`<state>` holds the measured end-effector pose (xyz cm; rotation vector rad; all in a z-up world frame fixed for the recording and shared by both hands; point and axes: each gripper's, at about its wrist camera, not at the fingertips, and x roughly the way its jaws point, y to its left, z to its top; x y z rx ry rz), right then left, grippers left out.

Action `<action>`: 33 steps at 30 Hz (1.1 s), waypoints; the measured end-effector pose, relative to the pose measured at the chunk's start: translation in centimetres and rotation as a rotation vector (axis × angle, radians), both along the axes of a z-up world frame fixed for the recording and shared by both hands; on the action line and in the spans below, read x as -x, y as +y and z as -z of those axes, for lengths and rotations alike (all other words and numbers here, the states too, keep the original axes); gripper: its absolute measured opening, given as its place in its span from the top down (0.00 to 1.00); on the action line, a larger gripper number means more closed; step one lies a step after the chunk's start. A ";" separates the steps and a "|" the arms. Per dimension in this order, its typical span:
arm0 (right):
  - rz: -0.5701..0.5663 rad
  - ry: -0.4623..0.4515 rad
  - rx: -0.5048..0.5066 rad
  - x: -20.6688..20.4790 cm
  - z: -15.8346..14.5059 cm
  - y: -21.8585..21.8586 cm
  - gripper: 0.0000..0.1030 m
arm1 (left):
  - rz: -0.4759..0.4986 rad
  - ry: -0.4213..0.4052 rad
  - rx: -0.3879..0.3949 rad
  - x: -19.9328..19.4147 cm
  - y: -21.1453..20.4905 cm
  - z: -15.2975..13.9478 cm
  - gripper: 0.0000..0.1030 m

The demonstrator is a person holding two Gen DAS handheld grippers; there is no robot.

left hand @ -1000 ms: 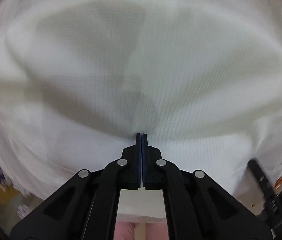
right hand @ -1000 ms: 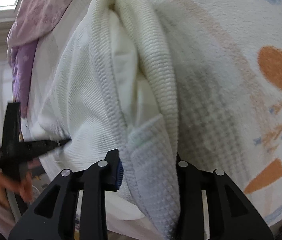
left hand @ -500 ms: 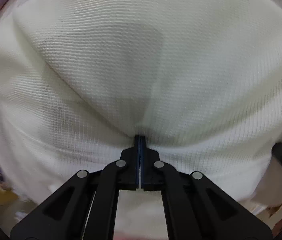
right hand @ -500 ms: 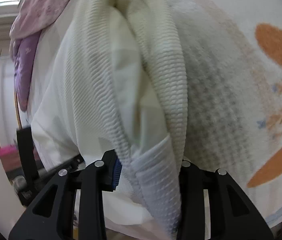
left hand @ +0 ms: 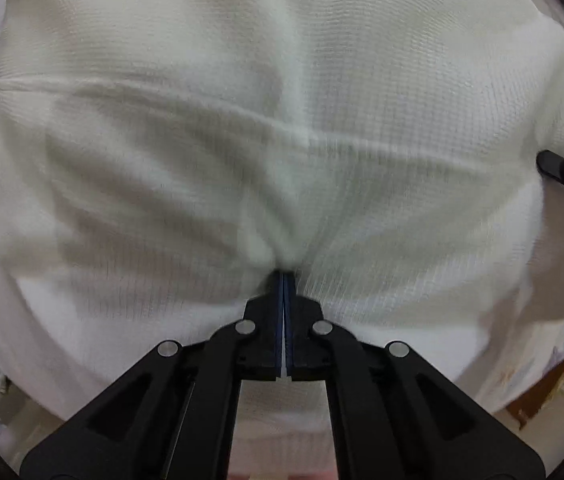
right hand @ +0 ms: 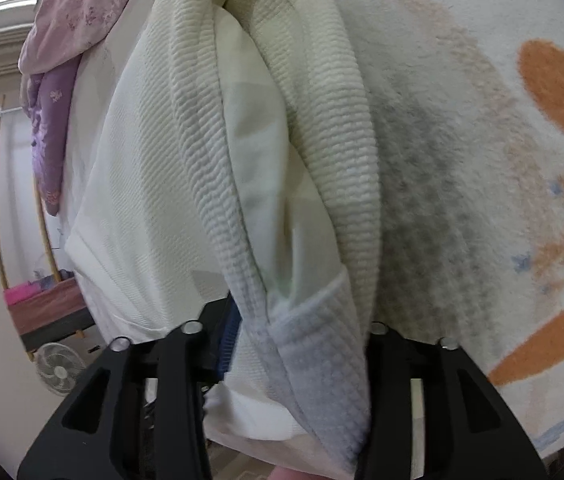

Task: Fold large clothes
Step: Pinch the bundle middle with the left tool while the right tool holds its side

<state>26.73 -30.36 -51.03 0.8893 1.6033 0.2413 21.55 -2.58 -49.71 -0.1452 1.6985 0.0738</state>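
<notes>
White waffle-knit garment (left hand: 282,140) fills nearly the whole left wrist view, blurred in places. Your left claw (left hand: 284,280) is pinched fully together on a gather of that cloth; creases radiate from the fingertips. At the right edge of this view a black part of your right claw (left hand: 562,172) shows against the fabric.

Right wrist view: your right claw (right hand: 302,344) grips a thick bunch of the same garment (right hand: 242,160), a ribbed hem or collar band doubled over between the fingers (right hand: 228,340). The jaws stand apart only by the thickness of the bundle. The cloth hangs lifted, its folds running up out of the claw.

Behind it lies a fleece blanket (right hand: 502,160), off-white with orange patches and small blue marks. Upper left: pink and purple floral bedding (right hand: 62,40). Lower left: a fan (right hand: 58,368) on the floor, beside a dark wooden bench (right hand: 50,312) carrying something pink.
</notes>
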 end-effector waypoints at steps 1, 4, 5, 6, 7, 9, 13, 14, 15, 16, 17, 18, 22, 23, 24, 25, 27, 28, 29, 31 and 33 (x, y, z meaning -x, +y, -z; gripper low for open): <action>0.008 -0.014 -0.060 -0.1 0.4 -0.2 0.31 | -0.011 -0.002 0.002 0.1 0.2 -0.2 0.99; 0.116 -0.007 -0.203 0.0 1.7 -1.4 0.29 | 0.034 -0.037 -0.001 1.8 -0.9 -0.9 0.99; 0.158 0.015 -0.199 0.2 1.8 -1.9 0.40 | 0.043 -0.048 0.003 2.1 -1.3 -1.4 0.99; 0.159 0.035 -0.142 0.6 1.7 -2.2 0.67 | 0.041 -0.059 0.019 2.9 -1.9 -2.7 0.99; 0.133 0.011 -0.100 1.0 1.1 -2.4 0.74 | 0.030 -0.080 0.039 2.9 -1.7 -3.8 0.99; 0.142 -0.053 -0.092 1.6 -0.3 -2.4 0.78 | 0.024 -0.168 0.106 2.1 -1.9 -6.4 0.99; 0.117 -0.069 -0.085 1.8 -1.9 -1.6 0.80 | 0.134 -0.304 0.042 -0.4 -3.3 -9.7 0.99; 0.129 -0.067 -0.097 1.8 -1.9 -1.6 0.80 | 0.109 -0.309 0.052 -1.2 -3.3 -9.6 0.99; 0.159 -0.056 -0.133 1.9 -1.8 -1.9 0.81 | 0.089 -0.300 0.038 -1.9 -2.4 -8.5 0.99; 0.180 -0.048 -0.150 2.0 -1.7 -2.1 0.83 | 0.080 -0.287 0.026 -1.9 -1.3 -7.0 1.00; 0.205 -0.039 -0.168 2.3 -1.5 -2.4 0.83 | 0.073 -0.268 0.029 -2.4 -0.4 -5.3 1.00; 0.224 -0.034 -0.188 2.6 -1.4 -2.5 0.84 | 0.067 -0.263 0.042 -2.2 0.1 -3.7 1.00; 0.195 -0.112 -0.181 2.7 -4.4 -1.4 0.86 | 0.065 -0.298 0.080 -1.6 0.6 -3.0 1.00; 0.176 -0.141 -0.162 2.6 -5.5 -0.9 0.86 | 0.073 -0.304 0.088 -1.1 0.7 -2.8 1.00; 0.161 -0.167 -0.141 2.5 -6.6 -0.2 0.87 | 0.078 -0.306 0.092 0.2 1.2 -3.2 1.00; 0.144 -0.193 -0.111 2.4 -7.9 1.0 0.87 | 0.080 -0.306 0.095 0.4 1.6 -3.1 1.00; 0.121 -0.232 -0.069 2.4 -9.9 2.8 0.87 | 0.077 -0.308 0.106 0.4 2.2 -1.1 1.00; 0.111 -0.247 -0.047 2.4 -10.7 3.7 0.87 | 0.079 -0.313 0.112 0.2 2.0 -0.9 1.00; 0.096 -0.260 -0.012 2.6 -11.6 4.6 0.87 | 0.092 -0.319 0.116 -0.6 1.4 -0.5 1.00; 0.059 -0.276 0.029 2.8 -13.2 6.7 0.87 | 0.113 -0.328 0.126 -0.4 1.5 -0.5 0.99; 0.020 -0.289 0.062 2.9 -14.3 8.4 0.87 | 0.099 -0.332 0.162 0.0 2.8 -0.6 0.98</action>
